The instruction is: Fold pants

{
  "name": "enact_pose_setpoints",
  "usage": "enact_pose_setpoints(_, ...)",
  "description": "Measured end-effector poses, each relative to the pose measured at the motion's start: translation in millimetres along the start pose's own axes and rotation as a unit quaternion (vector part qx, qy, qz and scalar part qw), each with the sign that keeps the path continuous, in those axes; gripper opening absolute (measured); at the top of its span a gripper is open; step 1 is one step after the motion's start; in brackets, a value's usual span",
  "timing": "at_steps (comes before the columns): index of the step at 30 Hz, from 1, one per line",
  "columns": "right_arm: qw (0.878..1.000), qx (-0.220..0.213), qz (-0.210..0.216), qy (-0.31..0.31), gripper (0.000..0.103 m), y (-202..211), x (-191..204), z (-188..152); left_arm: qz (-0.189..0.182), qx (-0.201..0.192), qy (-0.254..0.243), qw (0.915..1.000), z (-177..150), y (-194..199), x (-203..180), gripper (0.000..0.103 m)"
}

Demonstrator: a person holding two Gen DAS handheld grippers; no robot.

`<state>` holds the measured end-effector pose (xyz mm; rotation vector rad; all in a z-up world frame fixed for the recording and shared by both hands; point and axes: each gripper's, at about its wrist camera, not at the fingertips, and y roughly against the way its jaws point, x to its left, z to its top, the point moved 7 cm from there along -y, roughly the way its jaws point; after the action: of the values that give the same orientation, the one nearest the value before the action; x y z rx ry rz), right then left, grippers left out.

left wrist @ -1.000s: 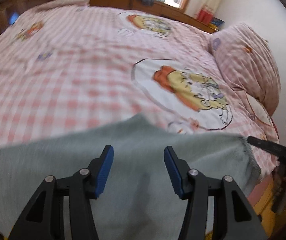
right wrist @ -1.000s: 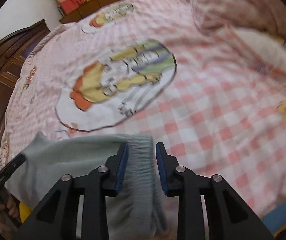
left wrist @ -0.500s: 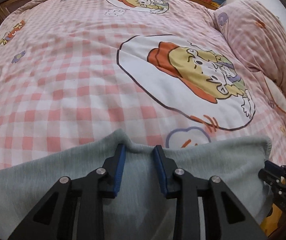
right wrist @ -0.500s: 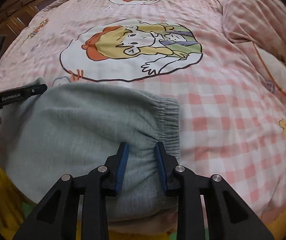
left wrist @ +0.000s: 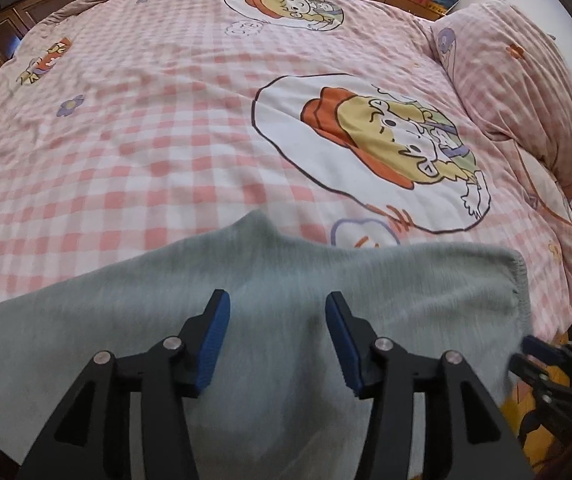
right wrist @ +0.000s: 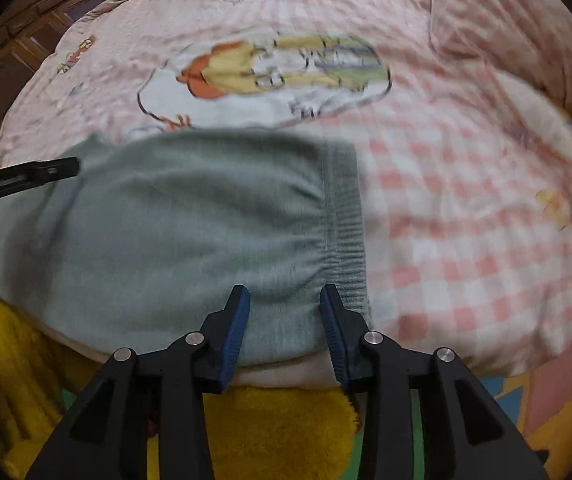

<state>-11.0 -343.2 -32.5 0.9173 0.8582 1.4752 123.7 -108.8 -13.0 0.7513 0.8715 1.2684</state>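
Left wrist view first: the left gripper (left wrist: 274, 338) hovers with its 2 blue pads spread wide, holding nothing, above the grey pants (left wrist: 326, 280). The pants lie along the near edge of the pink checked bedspread (left wrist: 146, 140), a small peak of cloth pointing toward the cartoon print (left wrist: 386, 148). At far right the other tool's black tip pokes in below the ribbed waistband (left wrist: 520, 280); a checked pillow (left wrist: 526, 80) sits beyond.

Right wrist view next: the right gripper (right wrist: 285, 328) is also parted, gripping nothing, its pads at the near hem beside the elastic waistband (right wrist: 344, 220). The cloth hangs slightly over the mattress edge above a yellow rug (right wrist: 278, 420). The frame is blurred, so the fine folds are unclear.

Judging from this, the pants have been laid down and the fold comes next. Because the fabric overhangs the edge, a careless pinch of 1 layer only could drag it off or skew the fold.
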Motion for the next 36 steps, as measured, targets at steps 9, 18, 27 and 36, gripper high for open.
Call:
enact_pose_setpoints(9, 0.999, -0.005, -0.037, 0.011, 0.038, 10, 16, -1, 0.015, 0.005, 0.025, 0.9996, -22, 24, 33, 0.055)
enact_pose_setpoints(18, 0.999, -0.033, 0.022, -0.033, 0.057, 35, 44, 3, 0.022, 0.006, 0.036, 0.9991, -45, 44, 66, 0.061)
enact_pose_setpoints(27, 0.998, -0.036, 0.05, -0.024, 0.06, 35, 87, 2, 0.029, 0.001, 0.057, 0.998, -68, 64, 99, 0.073)
enact_pose_setpoints(36, 0.998, -0.031, 0.046, -0.015, 0.067, 30, 111, -1, 0.037, -0.004, 0.07, 0.9969, -87, 77, 121, 0.077)
